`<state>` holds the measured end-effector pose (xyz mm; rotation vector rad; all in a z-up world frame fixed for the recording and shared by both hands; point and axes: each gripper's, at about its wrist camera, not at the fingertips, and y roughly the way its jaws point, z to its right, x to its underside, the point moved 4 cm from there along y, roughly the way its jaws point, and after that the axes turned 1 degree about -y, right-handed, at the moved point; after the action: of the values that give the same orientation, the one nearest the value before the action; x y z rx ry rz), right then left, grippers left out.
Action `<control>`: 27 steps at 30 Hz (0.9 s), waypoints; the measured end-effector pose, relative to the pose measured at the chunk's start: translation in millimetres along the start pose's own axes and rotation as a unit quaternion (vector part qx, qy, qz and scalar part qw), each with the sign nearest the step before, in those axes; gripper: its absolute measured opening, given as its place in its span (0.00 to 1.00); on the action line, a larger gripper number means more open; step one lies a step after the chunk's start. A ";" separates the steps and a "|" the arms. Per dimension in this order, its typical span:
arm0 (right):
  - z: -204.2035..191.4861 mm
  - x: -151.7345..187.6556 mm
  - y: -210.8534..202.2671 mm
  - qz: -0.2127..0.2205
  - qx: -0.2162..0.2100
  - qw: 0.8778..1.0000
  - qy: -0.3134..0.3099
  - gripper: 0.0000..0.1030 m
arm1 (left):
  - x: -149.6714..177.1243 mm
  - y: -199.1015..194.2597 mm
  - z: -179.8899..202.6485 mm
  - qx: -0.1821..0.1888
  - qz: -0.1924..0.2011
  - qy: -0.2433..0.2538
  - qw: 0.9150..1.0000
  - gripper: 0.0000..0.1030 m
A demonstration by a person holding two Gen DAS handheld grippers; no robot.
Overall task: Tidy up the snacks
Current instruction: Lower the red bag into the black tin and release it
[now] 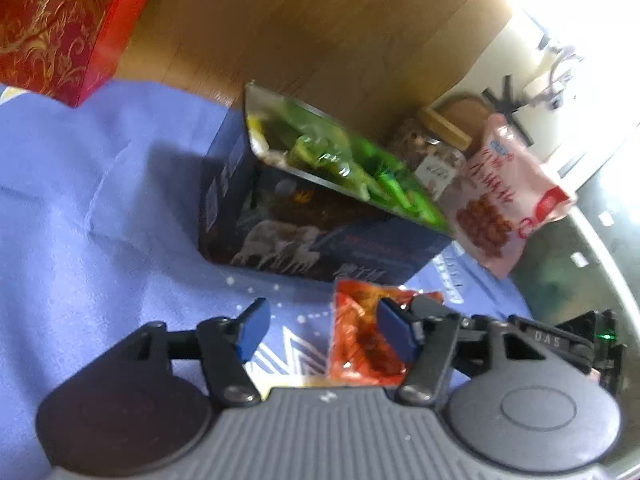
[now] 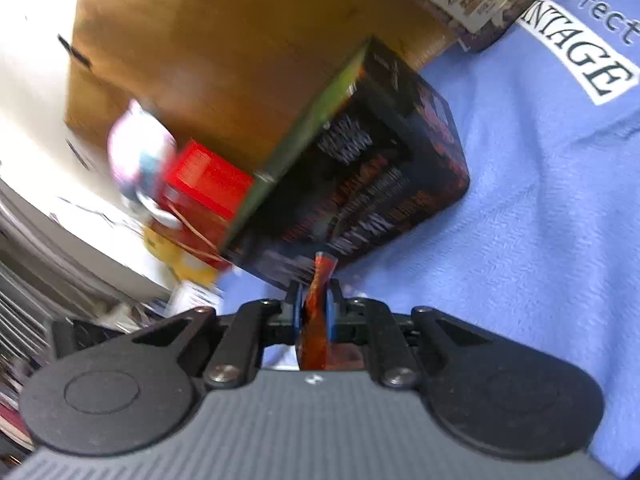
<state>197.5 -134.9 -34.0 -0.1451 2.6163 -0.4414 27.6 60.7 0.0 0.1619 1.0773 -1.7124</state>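
Right gripper pinches a glossy orange-red snack packet; left gripper gapes empty.

One dark box, one red box, one jar, one pink pouch, one orange packet.

I'm working in a home: wooden floor, a blue printed blanket, red gift box.

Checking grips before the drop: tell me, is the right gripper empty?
No, the right gripper is shut on an orange snack packet.
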 end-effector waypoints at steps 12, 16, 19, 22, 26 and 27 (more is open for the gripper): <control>-52.2 -60.8 10.1 0.020 -0.082 0.996 -0.016 0.14 | -65.3 0.5 34.2 0.028 0.032 0.043 0.998 0.21; -62.1 -89.2 34.5 0.020 -0.043 0.996 -0.072 0.16 | -90.5 28.2 38.6 -0.025 0.028 0.075 0.997 0.21; -60.1 -95.6 50.3 0.021 0.024 0.988 -0.154 0.31 | -93.4 53.3 42.9 -0.104 0.036 0.125 0.986 0.25; -58.3 -93.4 59.6 0.043 0.116 0.968 -0.217 0.35 | -89.3 61.9 42.2 -0.112 0.026 0.123 0.986 0.26; -59.5 -85.3 25.7 0.106 0.112 0.963 -0.220 0.35 | -81.0 39.5 44.4 -0.112 0.055 0.111 0.986 0.33; -60.7 -81.9 17.8 0.118 0.112 0.962 -0.221 0.35 | -79.4 33.2 45.6 -0.114 0.064 0.108 0.985 0.33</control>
<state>240.2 -86.4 46.7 0.1294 2.0958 -0.5462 106.4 81.9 53.0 0.2703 1.3853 -1.4685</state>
